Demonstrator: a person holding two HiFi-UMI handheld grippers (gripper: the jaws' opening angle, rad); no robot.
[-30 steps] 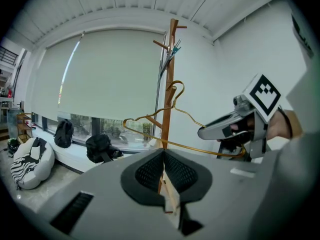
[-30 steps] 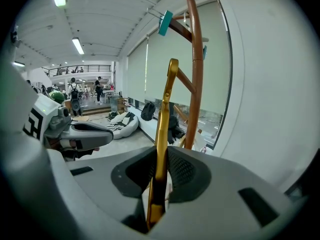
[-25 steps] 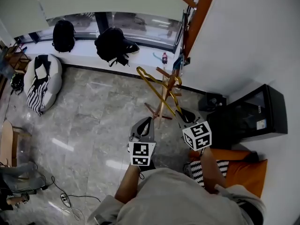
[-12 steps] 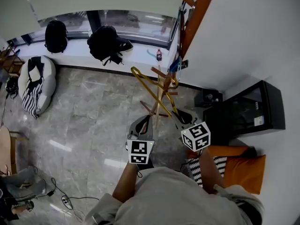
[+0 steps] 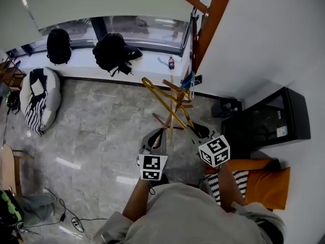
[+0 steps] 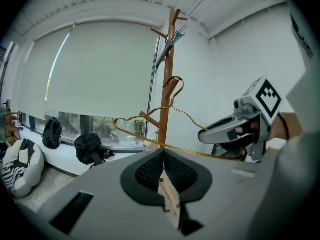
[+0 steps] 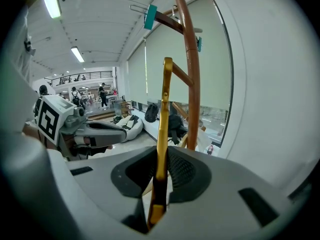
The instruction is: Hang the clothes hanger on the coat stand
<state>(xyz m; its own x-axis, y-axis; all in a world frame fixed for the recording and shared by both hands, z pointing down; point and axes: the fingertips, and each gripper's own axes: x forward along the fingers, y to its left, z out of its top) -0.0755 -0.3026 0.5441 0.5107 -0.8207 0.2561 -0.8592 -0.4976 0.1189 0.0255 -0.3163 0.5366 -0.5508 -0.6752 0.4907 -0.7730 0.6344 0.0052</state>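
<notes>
— Head view: what's hard to read?
— The near end of the hanger [image 5: 163, 101] merges with the right gripper [image 5: 197, 130]. Its hook overlaps the pegs of the coat stand [image 5: 210, 22], possibly touching. Its length slants from near right to far left.
— Left gripper view?
— The left gripper [image 6: 163, 153] has its tongs together, empty. The hanger's bar runs almost level, left to right, hook up beside the pole.
— Right gripper view?
— Tongs clamped on the hanger's end. It shows edge-on, rising straight away, just left of the pole.
</notes>
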